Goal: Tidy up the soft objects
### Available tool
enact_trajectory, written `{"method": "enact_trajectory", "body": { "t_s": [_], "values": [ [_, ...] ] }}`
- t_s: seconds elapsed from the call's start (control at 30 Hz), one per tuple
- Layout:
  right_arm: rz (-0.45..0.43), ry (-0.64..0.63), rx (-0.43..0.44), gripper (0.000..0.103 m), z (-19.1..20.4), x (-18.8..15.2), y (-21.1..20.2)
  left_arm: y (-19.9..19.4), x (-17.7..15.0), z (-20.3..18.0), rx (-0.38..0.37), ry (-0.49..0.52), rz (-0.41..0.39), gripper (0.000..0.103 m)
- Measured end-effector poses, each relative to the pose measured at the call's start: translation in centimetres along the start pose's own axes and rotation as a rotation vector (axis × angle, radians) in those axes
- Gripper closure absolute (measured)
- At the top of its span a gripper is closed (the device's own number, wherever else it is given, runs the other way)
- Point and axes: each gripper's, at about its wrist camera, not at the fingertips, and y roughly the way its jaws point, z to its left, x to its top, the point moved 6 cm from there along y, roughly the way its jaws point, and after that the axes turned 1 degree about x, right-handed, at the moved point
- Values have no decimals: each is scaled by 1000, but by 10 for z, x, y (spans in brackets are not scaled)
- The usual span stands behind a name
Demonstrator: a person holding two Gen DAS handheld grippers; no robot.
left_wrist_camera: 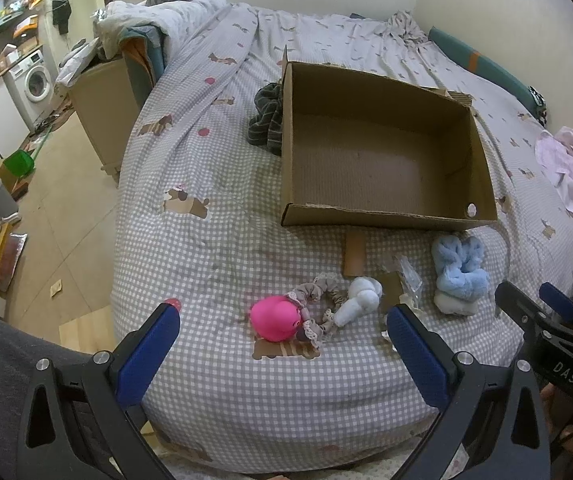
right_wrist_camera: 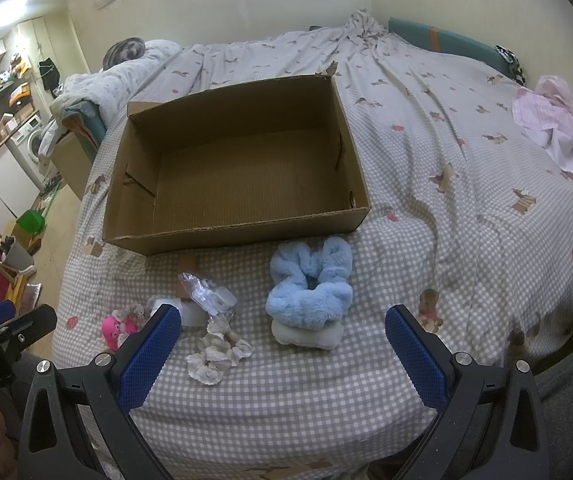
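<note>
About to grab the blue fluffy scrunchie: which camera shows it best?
The right wrist view: the blue fluffy scrunchie lies centred ahead of the open right gripper, whole and unobstructed. The left wrist view shows it off to the right, smaller.

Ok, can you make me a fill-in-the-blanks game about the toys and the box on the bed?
1. The cardboard box has ____ inside it.
2. The fluffy scrunchie nearest the right hand-held gripper is ____ in colour.
3. The pink toy lies between the fingers of the ____ hand-held gripper.
4. Both hand-held grippers are ____, holding nothing.

Missing words: nothing; blue; left; open
</note>
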Motion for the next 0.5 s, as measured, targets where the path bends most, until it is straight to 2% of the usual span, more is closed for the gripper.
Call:
{"method": "enact_trajectory", "body": {
  "t_s": [0.5],
  "values": [
    [1,10,7,0,-1,1,-1,-2,3,-1,1,-5,-1,0]
  ]
}}
